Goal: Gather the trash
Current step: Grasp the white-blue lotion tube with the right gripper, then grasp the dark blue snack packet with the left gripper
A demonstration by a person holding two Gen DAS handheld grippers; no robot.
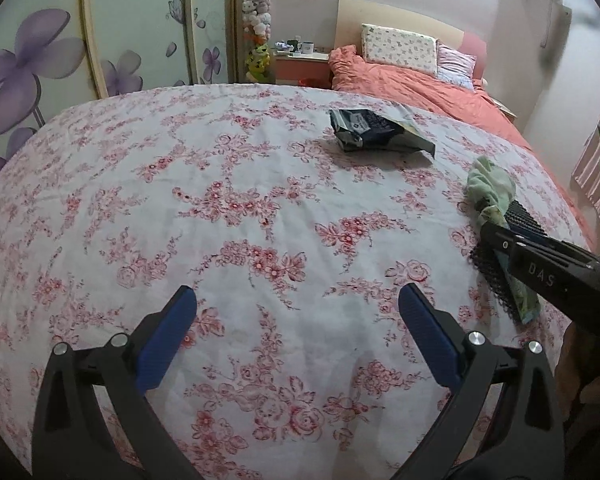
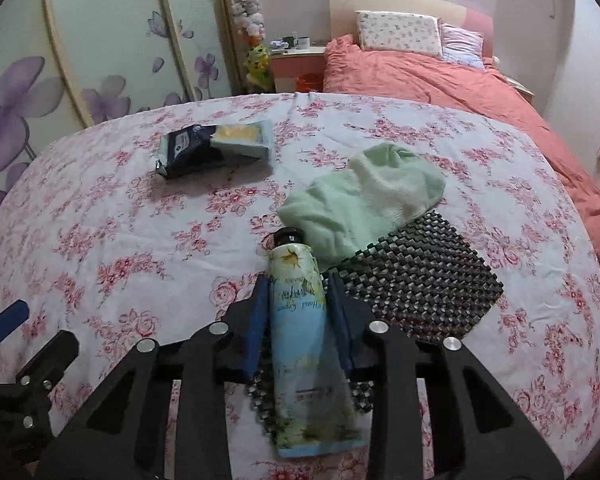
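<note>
My right gripper [image 2: 298,292] is shut on a pale blue hand cream tube [image 2: 300,320], black cap pointing away, over a black woven mat [image 2: 424,276]. A light green cloth [image 2: 364,196] lies just beyond the tube, partly on the mat. A dark blue snack wrapper [image 2: 212,148] lies farther off to the left. In the left wrist view my left gripper [image 1: 298,300] is open and empty above the floral cloth, the wrapper [image 1: 376,130] lies ahead, and the right gripper [image 1: 496,228] with the tube [image 1: 524,300] is at the right by the green cloth [image 1: 492,188].
The floral tablecloth [image 1: 220,200] covers the round table. Behind it stand a bed with an orange duvet [image 2: 440,76], a nightstand with mugs [image 2: 296,56], a column of plush toys [image 1: 256,32] and flower-printed wardrobe doors [image 1: 40,64].
</note>
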